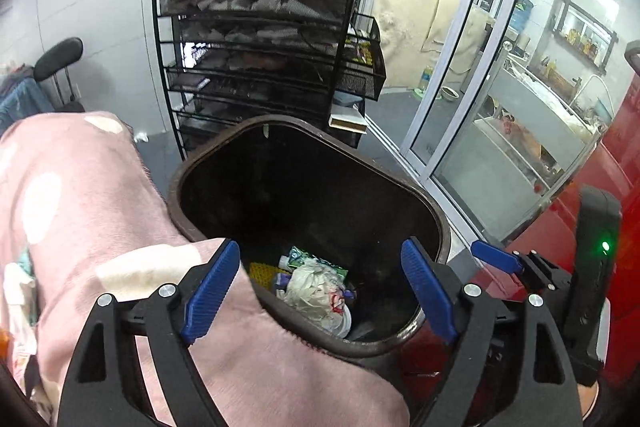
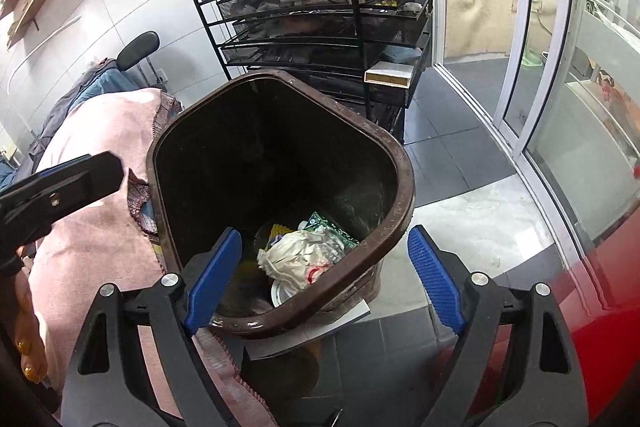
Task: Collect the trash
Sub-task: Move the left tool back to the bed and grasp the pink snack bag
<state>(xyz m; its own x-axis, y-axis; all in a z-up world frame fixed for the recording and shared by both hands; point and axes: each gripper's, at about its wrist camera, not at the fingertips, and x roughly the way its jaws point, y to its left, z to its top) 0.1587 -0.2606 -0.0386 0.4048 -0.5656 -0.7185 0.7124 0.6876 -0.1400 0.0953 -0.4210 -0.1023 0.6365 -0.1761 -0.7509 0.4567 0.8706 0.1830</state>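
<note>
A brown trash bin (image 1: pixel 425 195) (image 2: pixel 403 179) stands open-topped below both grippers. At its bottom lie a crumpled white bag (image 1: pixel 316 287) (image 2: pixel 300 255), a green wrapper (image 1: pixel 316 259) (image 2: pixel 332 227) and a yellow piece (image 1: pixel 262 271). My left gripper (image 1: pixel 320 255) hangs over the bin's mouth, open, with nothing between its blue pads. My right gripper (image 2: pixel 325 239) is open too, above the bin's near rim, and holds nothing. The right wrist view shows one finger (image 2: pixel 80 179) of the left gripper at the left. One blue pad (image 1: pixel 496 261) of the right gripper shows in the left wrist view.
A pink blanket (image 1: pixel 80 195) (image 2: pixel 92 131) lies against the bin's left side. Behind the bin stands a black mesh rack (image 1: pixel 256 59) (image 2: pixel 304 15) topped with bottles. A glass sliding door (image 1: pixel 460 87) (image 2: pixel 520 67) and a red surface (image 1: pixel 624 155) (image 2: pixel 600 307) are at right.
</note>
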